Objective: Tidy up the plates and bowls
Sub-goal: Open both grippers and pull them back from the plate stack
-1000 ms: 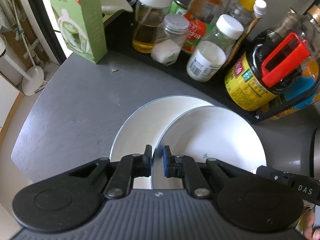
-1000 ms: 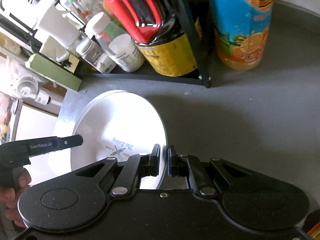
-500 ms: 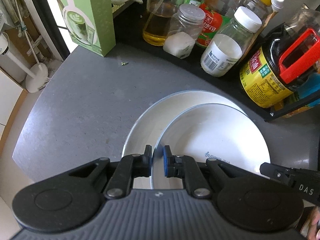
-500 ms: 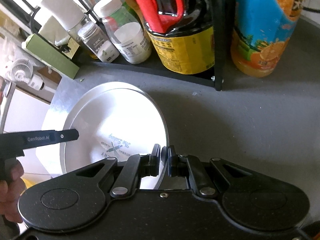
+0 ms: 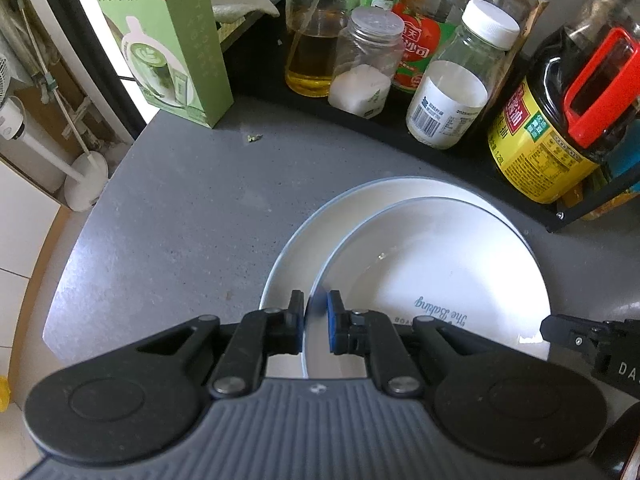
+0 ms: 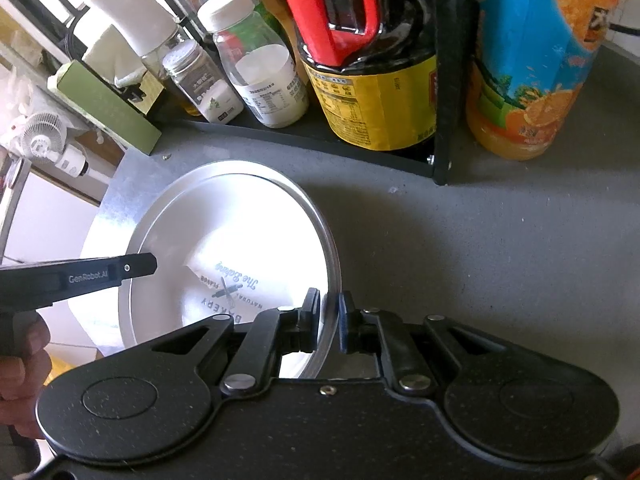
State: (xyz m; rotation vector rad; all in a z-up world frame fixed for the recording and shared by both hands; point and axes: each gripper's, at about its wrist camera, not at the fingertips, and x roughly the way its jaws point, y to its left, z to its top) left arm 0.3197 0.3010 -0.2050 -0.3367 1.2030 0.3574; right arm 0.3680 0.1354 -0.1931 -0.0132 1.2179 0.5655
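Observation:
Two white plates lie on the grey counter, one over the other. The upper plate (image 5: 432, 276) (image 6: 240, 240) has blue print in its middle and covers most of the lower plate (image 5: 296, 260), which shows only as a crescent on the left. My left gripper (image 5: 315, 320) is shut on the upper plate's left rim. My right gripper (image 6: 329, 320) straddles the opposite rim. Its jaws are opening, and the rim stands between the pads with a little slack. Each view also catches a finger of the other gripper, the left one (image 6: 100, 274) and the right one (image 5: 580, 336).
A black rack (image 5: 440, 148) just behind the plates holds a soy sauce bottle (image 5: 560, 120), jars and an oil bottle. An orange juice bottle (image 6: 532, 60) stands right of the rack. A green carton (image 5: 172, 40) stands at the back left. The counter's rounded edge (image 5: 60, 280) drops off on the left.
The upper plate has slid further over the lower one, narrowing the crescent that shows. The right gripper's pads have parted slightly from the rim. The left grip is unchanged.

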